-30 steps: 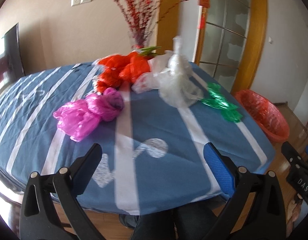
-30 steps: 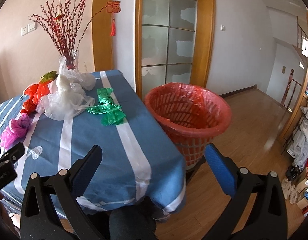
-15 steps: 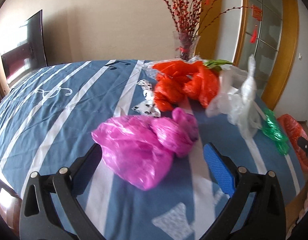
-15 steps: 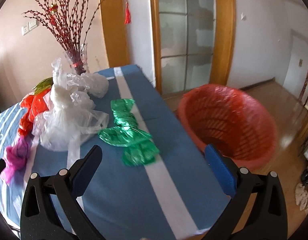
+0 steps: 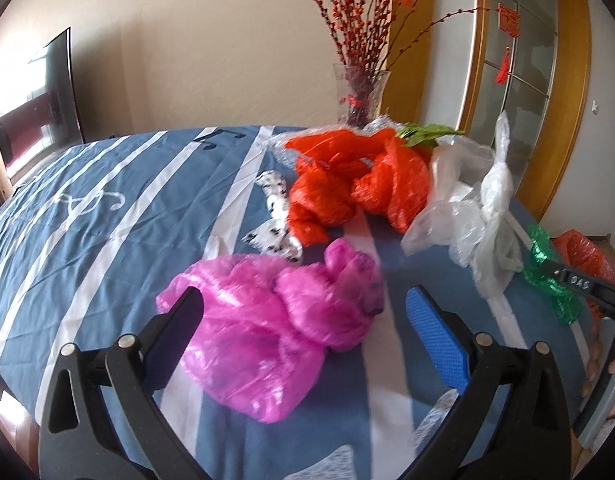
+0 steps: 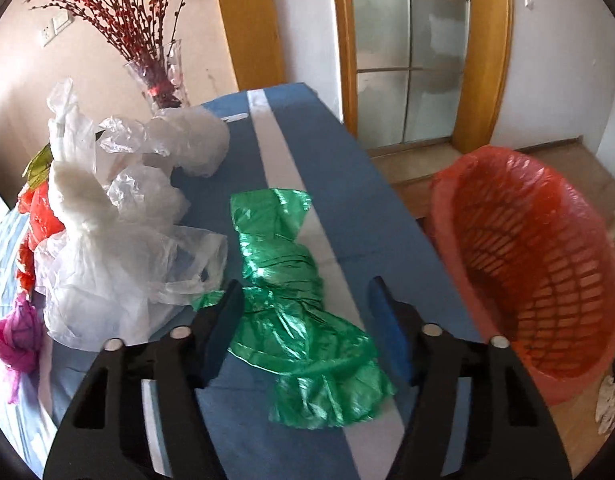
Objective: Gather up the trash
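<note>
In the left wrist view, the left gripper (image 5: 303,320) stands wide open around the pink bag (image 5: 279,320) at 6 o'clock on the blue striped tablecloth (image 5: 107,208), pads not pressing it. In the right wrist view, the right gripper (image 6: 305,312) is closing around the green bag (image 6: 295,292), with the red basket (image 6: 547,264) at 3 o'clock.

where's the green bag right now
In the right wrist view the green bag lies on the blue tablecloth between the closing jaws of the right gripper, with the white bags to its left and the red basket to its right.
</note>
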### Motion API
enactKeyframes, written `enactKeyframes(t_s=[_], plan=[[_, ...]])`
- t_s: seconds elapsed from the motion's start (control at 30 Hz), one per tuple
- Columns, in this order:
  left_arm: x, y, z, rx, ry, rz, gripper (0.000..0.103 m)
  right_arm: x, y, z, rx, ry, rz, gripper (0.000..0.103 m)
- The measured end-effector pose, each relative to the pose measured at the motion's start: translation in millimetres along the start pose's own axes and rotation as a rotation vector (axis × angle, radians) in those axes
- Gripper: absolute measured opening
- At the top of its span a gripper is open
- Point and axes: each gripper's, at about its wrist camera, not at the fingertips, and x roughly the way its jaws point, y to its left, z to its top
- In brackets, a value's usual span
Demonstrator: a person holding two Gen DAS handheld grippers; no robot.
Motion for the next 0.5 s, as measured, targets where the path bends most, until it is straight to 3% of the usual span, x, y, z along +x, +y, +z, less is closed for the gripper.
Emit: enactKeyframes(t_s=[0.07,0.13,0.43,0.5], plan=[[0.0,-7.7,4.9,0.005,-0.009,-0.011,0.099,3.8,1.7,2.6,-0.008,0.013,0.007,0.032],[0.3,-15.7,9.3,0.009,-0.014,-0.028,0.099,7.3,1.1,2.4,-0.011,0.036,0.002,0.021],[14.7,-83.5,35.7,0.069,-0.017,-0.153,0.099,-16.0,-27.9,-7.0,0.035,0.005,0.014,0.017],[19.7,-98.2,42.2,0.082,-0.024,-0.176,0.094,-22.3,-35.8,-8.1,0.052,-0.003,0.023,0.017]])
